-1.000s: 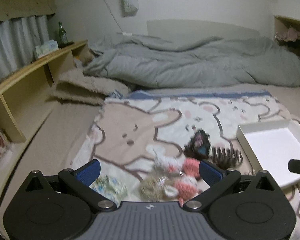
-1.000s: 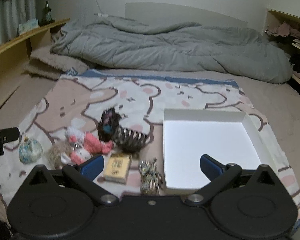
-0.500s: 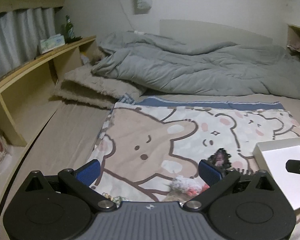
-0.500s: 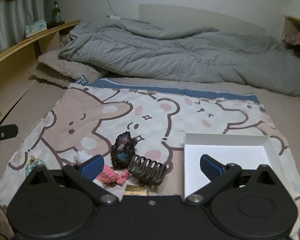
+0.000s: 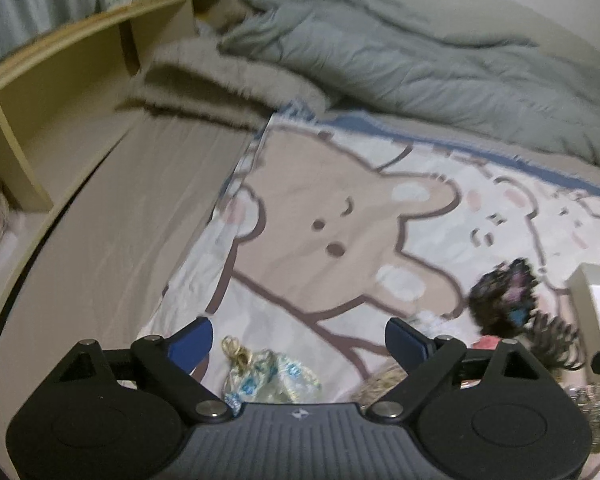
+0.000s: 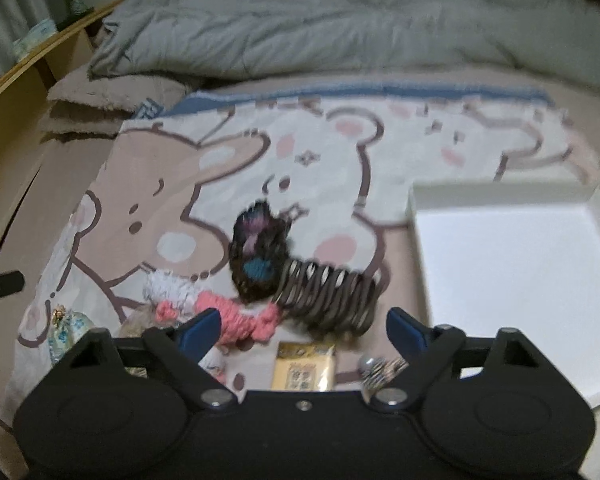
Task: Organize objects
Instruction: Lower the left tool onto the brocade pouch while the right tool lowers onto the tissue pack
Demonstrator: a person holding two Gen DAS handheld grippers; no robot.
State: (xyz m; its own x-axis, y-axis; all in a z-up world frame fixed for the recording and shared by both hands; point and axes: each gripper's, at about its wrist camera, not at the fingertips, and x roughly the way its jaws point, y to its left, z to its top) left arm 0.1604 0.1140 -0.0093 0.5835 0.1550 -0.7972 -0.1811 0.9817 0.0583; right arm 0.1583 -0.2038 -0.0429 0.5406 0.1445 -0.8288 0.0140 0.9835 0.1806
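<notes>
My left gripper (image 5: 298, 336) hovers over the bear-print blanket (image 5: 340, 200), its jaws closing with nothing pressed between them. A floral pouch (image 5: 268, 376) with a gold tie lies just below the gap. My right gripper (image 6: 303, 326) is also closing on nothing, above a pile of small things: a dark crocheted piece (image 6: 258, 256), a brown claw clip (image 6: 332, 300), a pink knit (image 6: 236, 320), a white fluffy piece (image 6: 168, 286), a yellow box (image 6: 304, 366) and a striped scrunchie (image 6: 380, 368). An empty white tray (image 6: 512, 272) lies to their right.
A rumpled grey duvet (image 6: 320, 24) fills the back of the bed, with a folded beige fluffy blanket (image 5: 228, 76) at its left. A wooden shelf (image 5: 72, 72) runs along the left side. The floral pouch (image 6: 66, 328) sits at the pile's left end.
Both grippers have come forward and lower, tilting down toward the blanket, so the small things look larger. Both pairs of jaws stand a little narrower than before.
</notes>
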